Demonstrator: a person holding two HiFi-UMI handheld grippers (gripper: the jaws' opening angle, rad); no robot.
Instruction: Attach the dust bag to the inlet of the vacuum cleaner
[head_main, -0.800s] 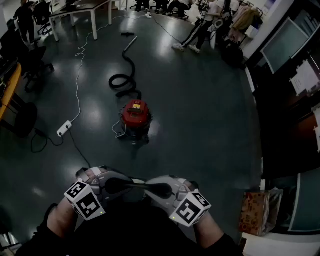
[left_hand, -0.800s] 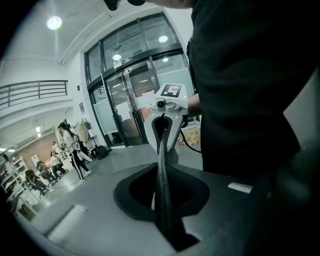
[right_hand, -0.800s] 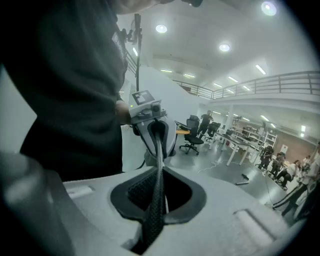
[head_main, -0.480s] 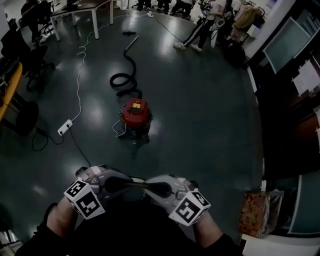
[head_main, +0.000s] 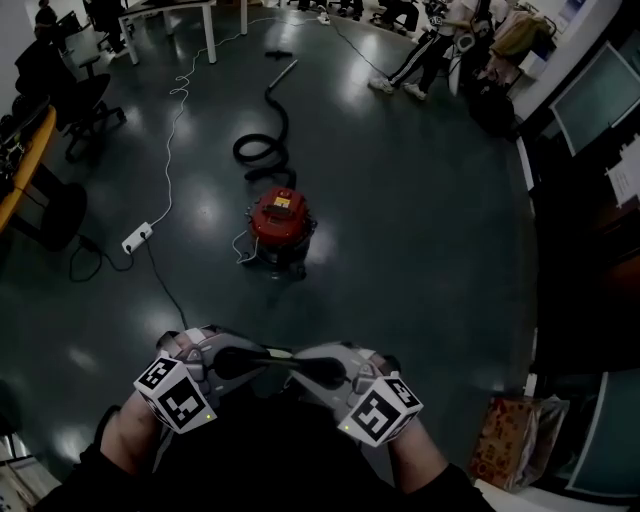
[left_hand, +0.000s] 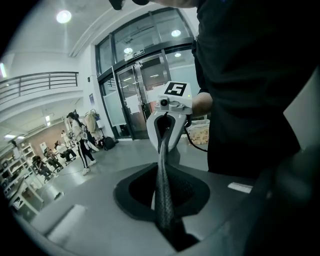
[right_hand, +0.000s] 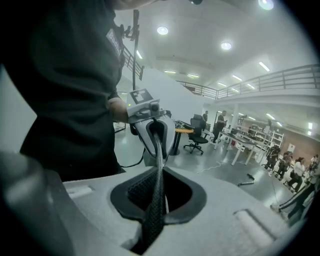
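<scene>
The fingers (left_hand: 175, 239) of the left gripper (left_hand: 167, 222) and the right gripper (right_hand: 152, 222) are clamped on a thin dark woven strip stretched between them, close to the person's body. I take it for the dust bag (head_main: 268, 361), seen edge-on. It looks light, soft and floppy, so its stiffer mouth is probably the best place to hold it. The vacuum cleaner (head_main: 281, 224) stands well apart on the floor (head_main: 420, 230), its hose (head_main: 262, 140) trailing behind. Its inlet cannot be made out, and the bag's body merges with dark clothing.
</scene>
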